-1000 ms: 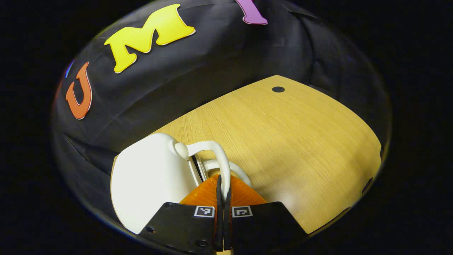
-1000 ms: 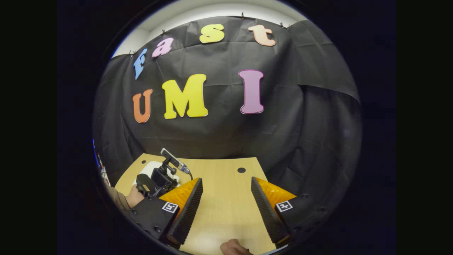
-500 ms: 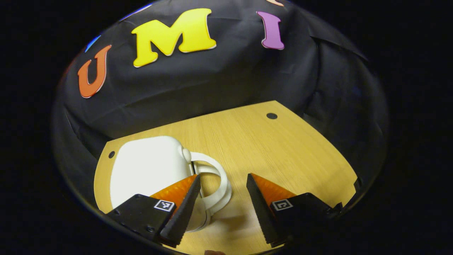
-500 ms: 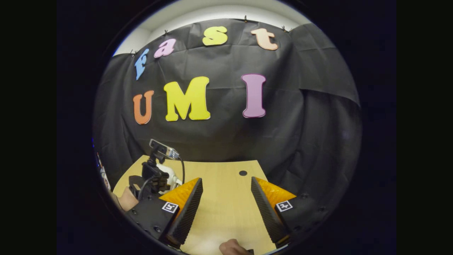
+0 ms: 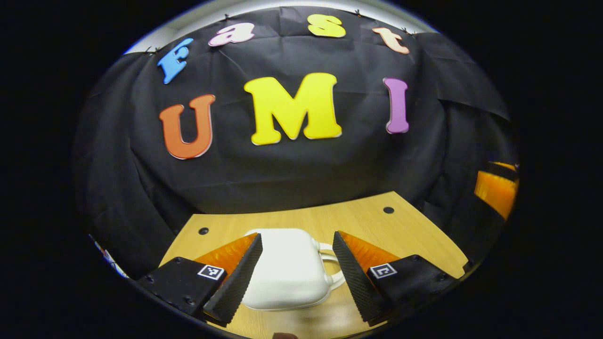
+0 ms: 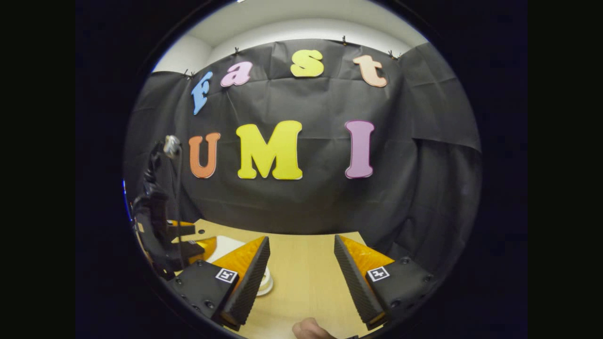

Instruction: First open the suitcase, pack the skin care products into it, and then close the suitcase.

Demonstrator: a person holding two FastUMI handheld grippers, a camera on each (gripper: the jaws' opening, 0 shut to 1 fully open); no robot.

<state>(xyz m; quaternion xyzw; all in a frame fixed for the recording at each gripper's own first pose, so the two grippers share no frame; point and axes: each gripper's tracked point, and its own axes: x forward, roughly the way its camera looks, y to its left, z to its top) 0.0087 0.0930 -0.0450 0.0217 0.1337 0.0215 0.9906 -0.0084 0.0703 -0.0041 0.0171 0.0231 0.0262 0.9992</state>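
Note:
A small white suitcase [image 5: 287, 268] lies flat and closed on the wooden table [image 5: 405, 235], its looped handle [image 5: 331, 268] pointing right. My left gripper [image 5: 296, 234] hovers open above and in front of the case, which shows between its two fingers, and it touches nothing. In the right gripper view my right gripper [image 6: 301, 238] is open over bare table [image 6: 301, 292] with nothing between its fingers. To its left are a corner of the suitcase [image 6: 228, 245], the handle [image 6: 266, 282] and the hand-held left gripper [image 6: 195, 235].
The black cloth wall stands close behind the table's far edge. Small dark holes [image 5: 388, 210] [image 5: 203, 230] mark the table's back corners. Part of the right gripper [image 5: 494, 190] shows at the far right of the left gripper view. A fingertip [image 6: 308, 329] shows at the bottom.
My left gripper let go of the suitcase handle, opened, and drew back and up. The suitcase now lies flat and farther off. The right gripper tilted up a little.

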